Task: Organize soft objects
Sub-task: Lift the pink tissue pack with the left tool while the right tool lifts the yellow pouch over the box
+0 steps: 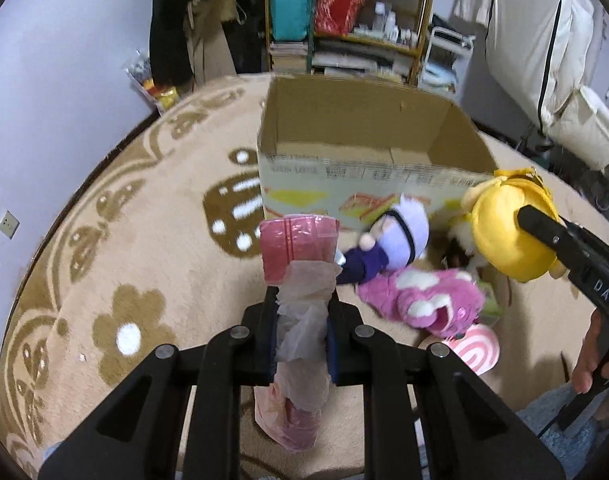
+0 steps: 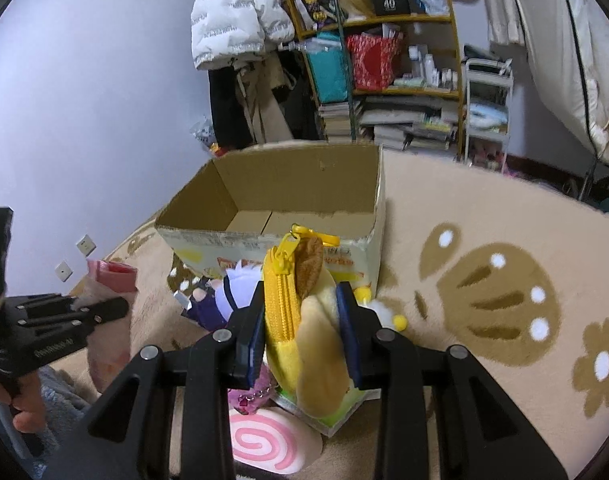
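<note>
Before open cardboard box [image 1: 344, 168], left claw [image 1: 302, 320] clamped on pink bagged bundle [image 1: 298, 248], right claw [image 2: 302, 328] pinching yellow plush [image 2: 304, 320]

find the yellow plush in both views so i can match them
Left wrist view: yellow plush at right edge, clamped in the right gripper.
Right wrist view: yellow plush at centre, between that gripper's pads.
Shared landmark: cardboard box just behind it.

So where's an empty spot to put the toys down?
The cardboard box looks empty inside, with its floor bare. The rug left of the box is open too, and so is the rug right of it. It's crowded in front of the box, where the purple doll, pink plush and swirl cushion lie.
</note>
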`<action>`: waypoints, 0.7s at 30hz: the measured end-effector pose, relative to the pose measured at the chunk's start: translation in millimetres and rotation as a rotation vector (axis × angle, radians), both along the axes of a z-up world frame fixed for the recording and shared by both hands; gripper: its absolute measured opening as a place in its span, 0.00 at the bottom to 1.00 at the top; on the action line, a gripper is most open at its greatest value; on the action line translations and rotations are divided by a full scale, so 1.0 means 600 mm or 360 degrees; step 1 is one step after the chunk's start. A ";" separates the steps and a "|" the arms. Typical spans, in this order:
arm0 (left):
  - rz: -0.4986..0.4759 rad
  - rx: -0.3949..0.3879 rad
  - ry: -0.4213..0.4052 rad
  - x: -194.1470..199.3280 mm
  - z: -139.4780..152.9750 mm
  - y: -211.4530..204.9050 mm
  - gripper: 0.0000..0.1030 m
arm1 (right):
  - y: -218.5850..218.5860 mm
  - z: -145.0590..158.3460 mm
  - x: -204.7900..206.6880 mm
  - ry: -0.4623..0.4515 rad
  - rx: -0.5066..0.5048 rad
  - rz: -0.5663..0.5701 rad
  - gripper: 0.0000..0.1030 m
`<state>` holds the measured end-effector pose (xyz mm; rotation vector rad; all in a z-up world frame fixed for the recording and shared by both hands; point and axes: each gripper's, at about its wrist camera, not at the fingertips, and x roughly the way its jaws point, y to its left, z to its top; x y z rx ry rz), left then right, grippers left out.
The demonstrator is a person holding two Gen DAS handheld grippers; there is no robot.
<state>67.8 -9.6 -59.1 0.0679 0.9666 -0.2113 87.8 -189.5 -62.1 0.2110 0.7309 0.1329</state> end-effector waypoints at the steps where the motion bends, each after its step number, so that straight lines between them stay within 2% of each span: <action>1: 0.0002 -0.0004 -0.0034 -0.002 0.011 0.001 0.16 | -0.001 0.006 -0.005 -0.0025 -0.0010 -0.0005 0.33; 6: 0.0014 -0.0017 -0.0186 0.016 0.037 0.014 0.17 | 0.004 0.036 -0.018 -0.0144 -0.0061 -0.0038 0.33; 12: -0.0015 -0.0044 -0.0359 0.026 0.090 0.003 0.16 | 0.012 0.065 -0.021 -0.0261 -0.0099 -0.0045 0.33; 21: -0.0035 -0.0029 -0.0476 0.052 0.134 -0.008 0.16 | 0.017 0.090 0.002 -0.0375 -0.0111 -0.0039 0.33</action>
